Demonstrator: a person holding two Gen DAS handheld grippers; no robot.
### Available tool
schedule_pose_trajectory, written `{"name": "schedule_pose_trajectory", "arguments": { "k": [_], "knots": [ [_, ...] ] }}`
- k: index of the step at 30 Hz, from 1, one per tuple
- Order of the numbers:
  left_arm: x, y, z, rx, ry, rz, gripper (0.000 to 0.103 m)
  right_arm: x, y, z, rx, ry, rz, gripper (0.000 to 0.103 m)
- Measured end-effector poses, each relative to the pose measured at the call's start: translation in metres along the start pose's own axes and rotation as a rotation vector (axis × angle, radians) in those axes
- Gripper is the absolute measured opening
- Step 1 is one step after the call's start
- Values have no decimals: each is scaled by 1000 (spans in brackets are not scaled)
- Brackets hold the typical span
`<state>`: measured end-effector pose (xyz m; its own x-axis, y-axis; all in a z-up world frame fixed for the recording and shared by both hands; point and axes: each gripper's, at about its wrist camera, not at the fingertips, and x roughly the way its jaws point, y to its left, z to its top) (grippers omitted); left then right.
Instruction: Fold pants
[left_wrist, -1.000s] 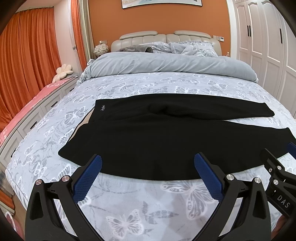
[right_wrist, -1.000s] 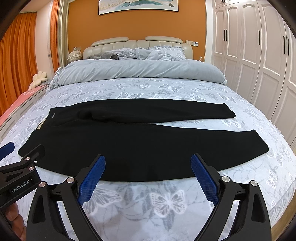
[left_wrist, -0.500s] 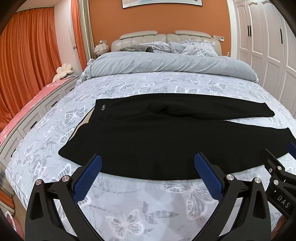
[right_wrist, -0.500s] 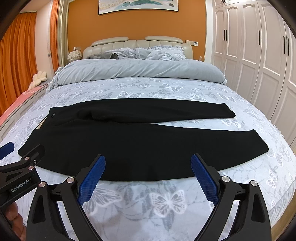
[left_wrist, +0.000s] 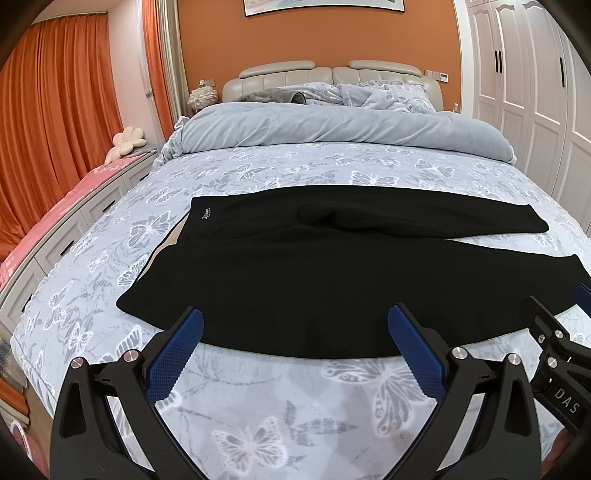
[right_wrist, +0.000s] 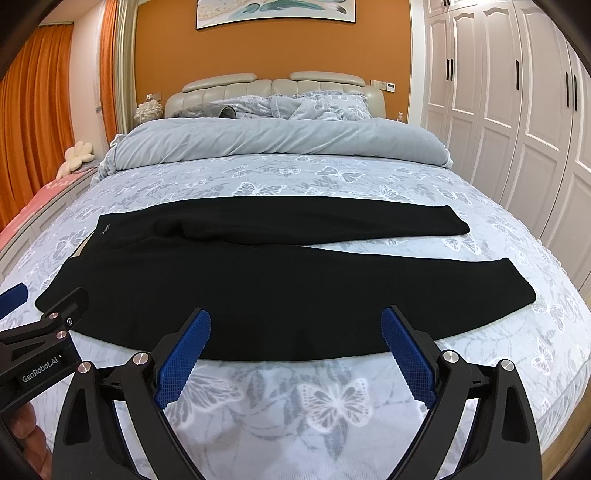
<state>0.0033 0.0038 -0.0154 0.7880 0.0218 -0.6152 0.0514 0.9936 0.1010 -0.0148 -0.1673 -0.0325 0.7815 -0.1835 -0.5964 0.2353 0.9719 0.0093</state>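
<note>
Black pants lie flat across the bed, waist to the left and both legs stretching right, the far leg a little apart from the near one. My left gripper hovers open over the near hem edge of the pants, nothing between its blue pads. My right gripper is likewise open above the near edge, holding nothing. Each gripper shows at the side of the other's view: the right one and the left one.
The bed has a butterfly-print cover and a rolled grey duvet near the headboard. White wardrobes stand on the right; a pink-topped drawer bench and orange curtains on the left.
</note>
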Motion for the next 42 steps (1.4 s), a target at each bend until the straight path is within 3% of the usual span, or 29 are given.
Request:
{"name": "schedule_pose_trajectory", "arguments": {
  "k": [4, 6, 9, 15, 19, 21, 26, 28, 30, 32, 33, 34, 35, 36, 39, 42],
  "knots": [
    [6, 19, 10, -42, 36, -64, 98, 3, -19, 6, 10, 25, 14, 91],
    [19, 48, 28, -113, 66, -125, 98, 16, -54, 20, 40, 62, 42, 91],
    [51, 87, 57, -179, 99, -122, 98, 39, -120, 46, 123, 88, 35, 91],
    [179, 165, 124, -246, 230, -4, 98, 141, -256, 99, 184, 170, -122, 91],
    [280, 210, 148, -374, 345, -7, 98, 221, -322, 123, 250, 237, -187, 91],
    [323, 227, 151, -441, 402, -29, 98, 254, -346, 130, 292, 238, -199, 91],
    [390, 241, 144, -547, 466, -49, 98, 330, -374, 142, 312, 312, -206, 91],
    [399, 236, 150, -522, 412, 16, 98, 355, -377, 144, 316, 332, -195, 91],
    [409, 226, 158, -462, 411, 26, 98, 368, -372, 147, 301, 325, -178, 91],
    [416, 217, 164, -391, 419, 63, 85, 377, -362, 149, 264, 321, -142, 67],
    [418, 214, 165, -364, 425, 81, 73, 382, -354, 150, 231, 337, -146, 52],
    [417, 212, 166, -351, 423, 76, 56, 381, -349, 151, 216, 324, -128, 18],
    [413, 211, 167, -363, 411, 54, 43, 379, -347, 153, 224, 319, -90, 11],
    [405, 212, 169, -396, 400, 29, 23, 371, -345, 156, 245, 302, -71, 11],
    [383, 217, 180, -415, 331, 24, 19, 331, -338, 172, 219, 199, -63, 10],
    [330, 229, 192, -441, 220, -65, 18, 269, -338, 184, 203, 83, -10, 10]
  ]
}}
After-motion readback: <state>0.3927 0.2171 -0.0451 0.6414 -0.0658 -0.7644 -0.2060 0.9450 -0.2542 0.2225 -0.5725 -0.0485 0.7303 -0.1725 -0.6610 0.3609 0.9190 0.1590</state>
